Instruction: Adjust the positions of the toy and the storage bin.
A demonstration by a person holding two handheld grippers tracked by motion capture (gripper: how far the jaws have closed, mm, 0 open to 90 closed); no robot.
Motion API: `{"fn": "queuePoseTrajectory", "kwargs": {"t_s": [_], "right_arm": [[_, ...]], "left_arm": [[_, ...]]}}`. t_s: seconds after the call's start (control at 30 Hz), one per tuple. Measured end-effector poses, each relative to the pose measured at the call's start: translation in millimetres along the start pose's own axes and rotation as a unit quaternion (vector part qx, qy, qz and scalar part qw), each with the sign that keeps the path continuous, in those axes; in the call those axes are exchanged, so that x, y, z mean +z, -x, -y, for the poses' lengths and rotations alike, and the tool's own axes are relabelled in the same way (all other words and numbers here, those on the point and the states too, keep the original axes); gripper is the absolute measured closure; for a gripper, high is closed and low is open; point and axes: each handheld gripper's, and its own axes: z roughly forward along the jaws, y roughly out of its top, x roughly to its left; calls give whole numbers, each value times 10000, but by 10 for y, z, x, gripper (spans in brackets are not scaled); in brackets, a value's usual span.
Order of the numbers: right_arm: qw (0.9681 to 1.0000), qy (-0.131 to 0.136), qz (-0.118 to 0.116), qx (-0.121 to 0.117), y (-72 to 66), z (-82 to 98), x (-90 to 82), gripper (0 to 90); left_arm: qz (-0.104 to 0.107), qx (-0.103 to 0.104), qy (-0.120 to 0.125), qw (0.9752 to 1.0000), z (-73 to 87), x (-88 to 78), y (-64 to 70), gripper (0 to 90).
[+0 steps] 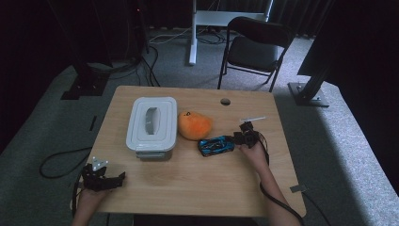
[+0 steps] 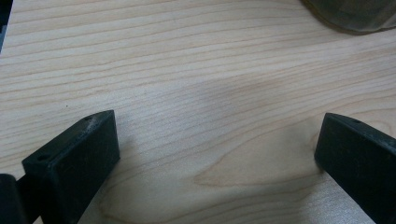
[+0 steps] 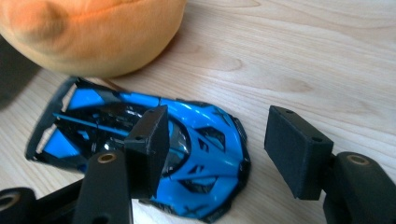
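- Right claw [image 3: 212, 154]: released, jaws straddling the blue toy car's [image 3: 140, 149] nose; centre it across the car's width before clenching.
- Left claw [image 2: 215, 158]: released, above the bare surface [image 2: 196, 70].

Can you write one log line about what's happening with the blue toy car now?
right gripper: open over blue toy car | car: on table beside orange plush | left gripper: open, empty

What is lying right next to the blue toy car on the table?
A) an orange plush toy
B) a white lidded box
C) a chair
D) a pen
A: the orange plush sits just beside the car, closer than the white box further left in the high view.
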Motion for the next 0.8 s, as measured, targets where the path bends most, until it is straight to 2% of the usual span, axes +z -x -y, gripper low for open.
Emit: {"fn": "queuePoseTrajectory", "kwargs": {"t_s": [0.07,0.17,0.23,0.3,0.33,0.57,0.7,0.8], "right_arm": [[9998,-54,-170,60,32,-19,36,397],[9996,-181,-202,42,51,-19,101,371],[9988,-227,-426,121,75,-2,127,368],[9979,-261,-578,113,67,16,122,403],[9974,-287,-661,71,50,28,119,391],[9970,-418,-604,-259,-142,118,95,419],[9949,-480,-761,-455,-277,200,62,429],[9936,-364,-873,-623,-390,284,-15,458]], "left_arm": [[-1,1,-2,10000,0,0,0,3],[-1,1,-4,10000,0,-1,0,3],[-1,0,0,10000,0,0,0,3],[0,0,-1,10000,0,0,0,3],[-1,-1,0,10000,0,0,0,3],[0,0,-1,10000,0,0,0,3],[-1,1,0,10000,0,0,0,3],[0,-1,1,10000,0,0,0,3]]}}
